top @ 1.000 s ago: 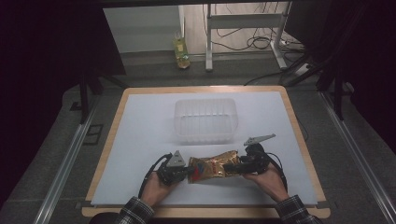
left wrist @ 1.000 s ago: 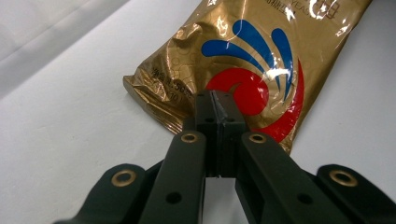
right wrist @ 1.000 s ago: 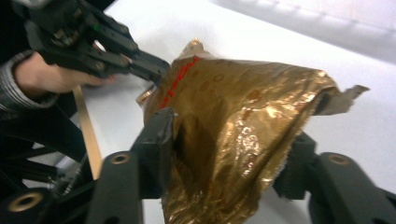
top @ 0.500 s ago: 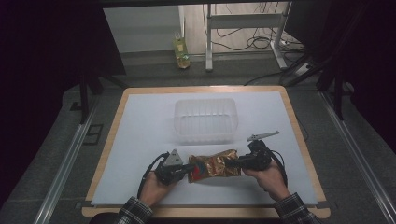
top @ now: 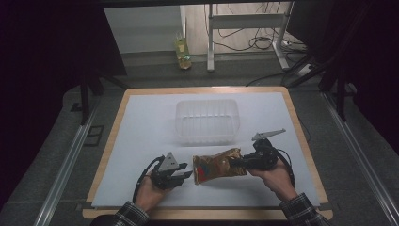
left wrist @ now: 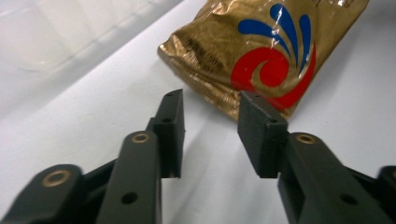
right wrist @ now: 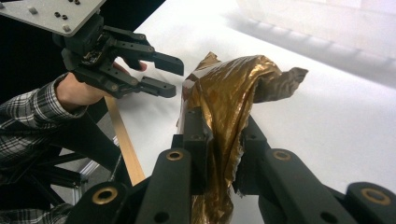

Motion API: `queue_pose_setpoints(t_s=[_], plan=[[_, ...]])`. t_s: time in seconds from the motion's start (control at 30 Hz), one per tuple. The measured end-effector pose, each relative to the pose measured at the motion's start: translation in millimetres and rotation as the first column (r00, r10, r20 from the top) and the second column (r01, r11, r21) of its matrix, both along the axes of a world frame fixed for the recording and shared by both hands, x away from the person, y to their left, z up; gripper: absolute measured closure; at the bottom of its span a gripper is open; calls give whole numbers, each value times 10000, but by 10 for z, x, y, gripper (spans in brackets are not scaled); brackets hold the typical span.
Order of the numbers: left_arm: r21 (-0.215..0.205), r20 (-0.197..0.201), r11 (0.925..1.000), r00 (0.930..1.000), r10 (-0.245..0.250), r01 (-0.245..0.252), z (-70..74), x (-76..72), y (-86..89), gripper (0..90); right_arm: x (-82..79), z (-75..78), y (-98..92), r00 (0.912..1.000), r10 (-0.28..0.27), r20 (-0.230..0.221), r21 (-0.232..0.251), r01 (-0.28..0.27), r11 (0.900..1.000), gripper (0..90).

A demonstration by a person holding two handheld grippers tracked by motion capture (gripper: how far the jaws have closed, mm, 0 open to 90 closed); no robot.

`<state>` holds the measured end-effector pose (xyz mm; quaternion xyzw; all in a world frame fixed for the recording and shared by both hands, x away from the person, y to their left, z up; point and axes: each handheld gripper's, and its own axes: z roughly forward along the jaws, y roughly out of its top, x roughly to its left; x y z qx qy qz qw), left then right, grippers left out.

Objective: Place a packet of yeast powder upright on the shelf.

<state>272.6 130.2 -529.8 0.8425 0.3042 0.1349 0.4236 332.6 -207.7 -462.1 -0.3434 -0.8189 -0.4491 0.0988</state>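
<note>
While left tongs [top: 184, 170] gape, right tongs [top: 236, 163] pinch crinkled gold foil packet [top: 214, 167].

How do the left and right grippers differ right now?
The left gripper is open, its jaws apart and empty just short of the gold packet; the right gripper is shut on the packet's other end. Both are hand-held low over the white table.

Black tongs [top: 184, 172], grey plates, plaid sleeves [top: 131, 217].
</note>
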Motion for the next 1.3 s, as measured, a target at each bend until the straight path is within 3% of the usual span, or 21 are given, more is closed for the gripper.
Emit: queue_pose_setpoints(t_s=[0.03, 0.2, 0.23, 0.47, 0.73, 0.83, 1.07, 1.3], plan=[[-54, -5, 10000, 10000, 24, -24, 4, -4, 13, 534, 3, 32, -8, 9999, 44, 119, -13, -44, 10000, 780], [-164, -85, 9998, 9999, 70, -72, -14, -2, 30, 449, 5, 90, -16, 9997, 23, 234, -133, -20, 9999, 781], [-150, -36, 9999, 10000, 65, -65, -13, -4, 29, 392, 8, 119, -25, 9996, -57, 280, -157, 61, 9999, 782], [-63, 45, 10000, 10000, -8, 8, -38, 9, 18, 283, 28, 213, -117, 9986, -318, 425, -128, 323, 9994, 784], [-355, 194, 9993, 9998, -79, 86, -17, 0, 7, 129, 71, 326, -291, 9956, -791, 503, -161, 800, 9967, 786], [-167, 334, 9997, 9993, -151, 156, -15, -10, -6, 103, 83, 355, -326, 9948, -890, 504, -153, 899, 9958, 788], [-282, 573, 9991, 9979, -294, 310, -7, -21, -17, 71, 145, 467, -412, 9914, -1170, 586, -156, 1181, 9929, 794], [-461, 462, 9978, 9979, -458, 479, -12, -25, -36, 58, 207, 583, -461, 9866, -1598, 332, -146, 1603, 9870, 799]])
